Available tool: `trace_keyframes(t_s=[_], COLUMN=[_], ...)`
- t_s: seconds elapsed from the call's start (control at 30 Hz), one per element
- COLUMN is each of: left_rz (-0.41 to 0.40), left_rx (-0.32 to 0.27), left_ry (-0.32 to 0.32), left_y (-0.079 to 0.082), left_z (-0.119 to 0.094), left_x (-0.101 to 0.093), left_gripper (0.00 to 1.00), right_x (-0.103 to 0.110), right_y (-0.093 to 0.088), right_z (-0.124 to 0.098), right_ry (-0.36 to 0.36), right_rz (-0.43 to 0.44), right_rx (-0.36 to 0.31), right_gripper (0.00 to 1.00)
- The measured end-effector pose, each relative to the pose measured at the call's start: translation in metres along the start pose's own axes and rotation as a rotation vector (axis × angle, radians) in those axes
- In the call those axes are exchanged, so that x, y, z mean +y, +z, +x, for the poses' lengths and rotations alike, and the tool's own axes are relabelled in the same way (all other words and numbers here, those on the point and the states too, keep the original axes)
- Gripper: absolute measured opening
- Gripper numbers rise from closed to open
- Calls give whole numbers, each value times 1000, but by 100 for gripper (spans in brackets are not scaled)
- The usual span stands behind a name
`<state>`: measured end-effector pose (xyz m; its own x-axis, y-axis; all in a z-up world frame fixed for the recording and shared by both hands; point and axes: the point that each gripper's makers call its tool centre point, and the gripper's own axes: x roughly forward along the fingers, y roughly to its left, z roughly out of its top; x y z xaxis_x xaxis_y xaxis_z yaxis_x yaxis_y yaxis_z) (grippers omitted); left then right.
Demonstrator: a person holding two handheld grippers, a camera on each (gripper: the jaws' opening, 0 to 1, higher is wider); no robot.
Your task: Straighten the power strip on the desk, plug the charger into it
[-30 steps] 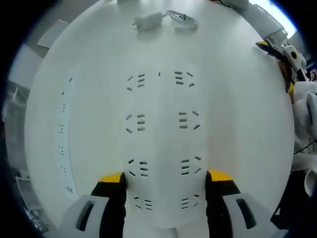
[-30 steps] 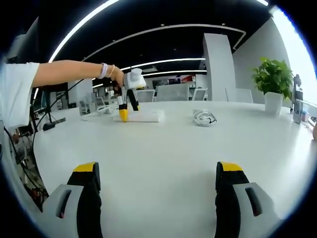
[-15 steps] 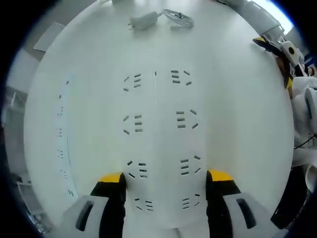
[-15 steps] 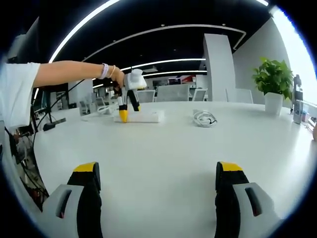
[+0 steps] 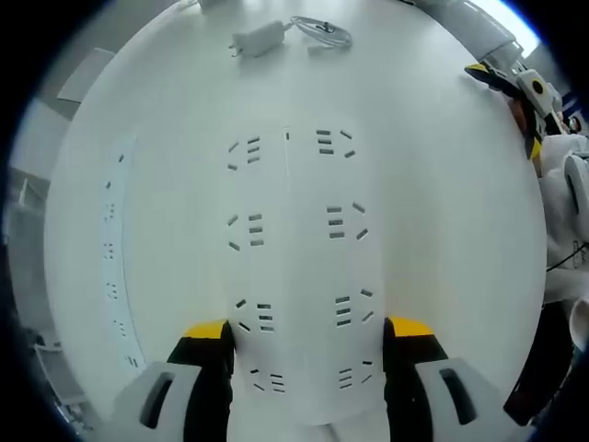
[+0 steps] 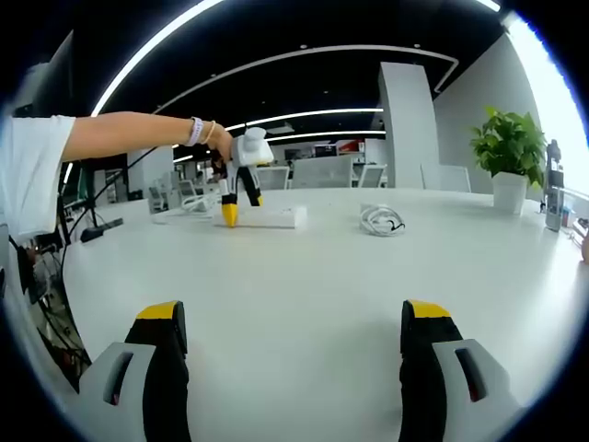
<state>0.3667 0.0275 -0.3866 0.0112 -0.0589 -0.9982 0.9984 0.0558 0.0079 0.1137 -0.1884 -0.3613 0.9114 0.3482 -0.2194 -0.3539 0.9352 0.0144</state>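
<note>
The left gripper [image 5: 306, 331] clamps the near end of the strip [image 5: 304, 267] on the desk [image 5: 442, 230]. The right gripper [image 6: 293, 341] hangs released, well apart. The charger [image 5: 259, 38] lies beyond the strip's far end. Swinging the strip carelessly could make it slip from the 2 jaws or sweep the charger away.

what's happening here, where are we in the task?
A person holds the left gripper down over the white power strip on the desk, jaws either side of its near end and against its edges. The charger with its coiled cable lies loose beyond it, not yet plugged in. The right gripper hangs open and empty above bare desk.
</note>
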Motion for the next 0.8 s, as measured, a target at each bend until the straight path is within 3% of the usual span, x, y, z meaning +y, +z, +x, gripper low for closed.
trace_keyframes(t_s=[0.3,0.47,0.6,0.8], left_rz=[-15,-93,-62,-64], left_rx=[12,-9,7,-24], left_ry=[9,16,18,37], left_y=[0,-3,-8,-4], left_z=[0,-1,-2,-7], left_x=[3,3,2,3], left_gripper=[67,67,72,79], right_x=[0,-1,1,2], right_y=[0,1,0,0], right_z=[0,0,1,2], right_ry=[-1,-2,2,5], right_rz=[-5,-5,-6,-7], right_rx=[3,1,3,5], right_gripper=[96,96,96,96])
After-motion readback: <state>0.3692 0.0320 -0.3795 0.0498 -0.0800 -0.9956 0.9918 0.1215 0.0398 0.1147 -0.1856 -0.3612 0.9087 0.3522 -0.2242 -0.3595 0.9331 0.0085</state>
